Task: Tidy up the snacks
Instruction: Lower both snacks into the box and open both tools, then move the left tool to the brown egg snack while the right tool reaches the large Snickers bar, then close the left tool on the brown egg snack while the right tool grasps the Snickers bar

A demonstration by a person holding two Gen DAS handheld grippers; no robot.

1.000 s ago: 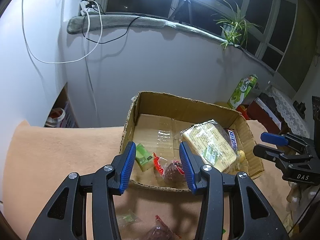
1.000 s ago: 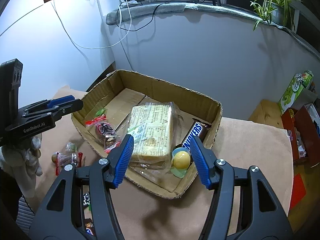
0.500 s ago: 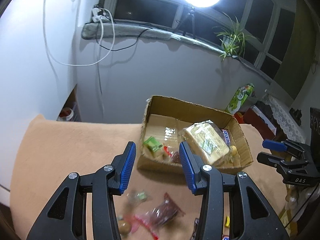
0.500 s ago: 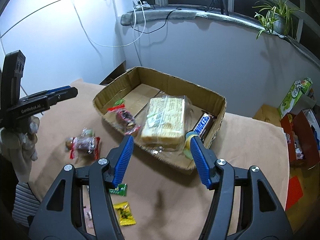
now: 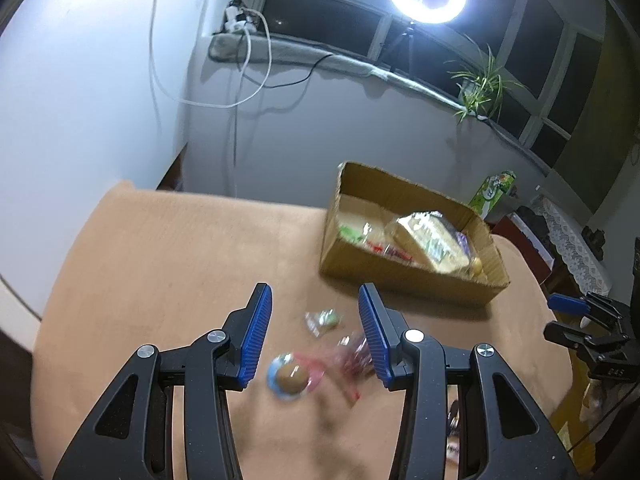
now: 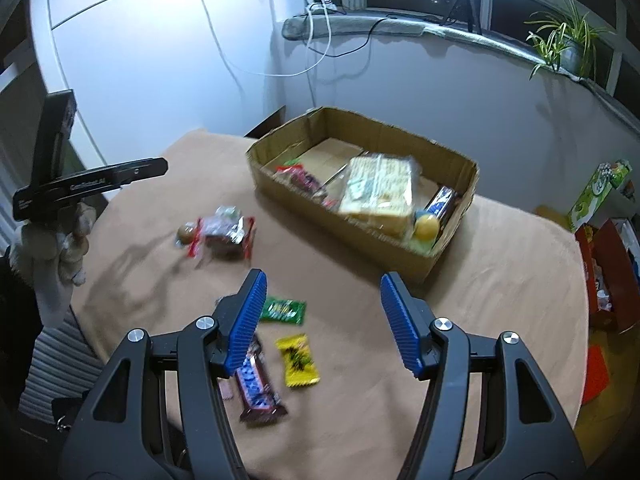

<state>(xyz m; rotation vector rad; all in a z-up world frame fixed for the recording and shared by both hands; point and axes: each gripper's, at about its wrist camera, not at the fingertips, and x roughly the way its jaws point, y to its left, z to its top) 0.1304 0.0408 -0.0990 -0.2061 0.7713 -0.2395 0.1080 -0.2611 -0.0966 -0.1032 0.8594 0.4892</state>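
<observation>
You have pulled both claws back from the brown cardboard box (image 6: 362, 196); left gripper (image 5: 314, 334) and right gripper (image 6: 320, 320) gape wide, empty, above loose wrapped snacks (image 6: 222, 232).

The bench (image 6: 500, 280) is covered in tan cloth. A cardboard box (image 6: 362, 236) sits on its far side. Nearer, loose on the cloth, lie a red-ended packet (image 6: 224, 232) with a small brown ball (image 6: 185, 233) touching its left end and a clear-wrapped candy (image 6: 228, 213) just behind. Closer still are a green packet (image 6: 283, 310), a yellow packet (image 6: 298, 361) just beside it, and a dark bar (image 6: 256, 388) with blue print to their left.
</observation>
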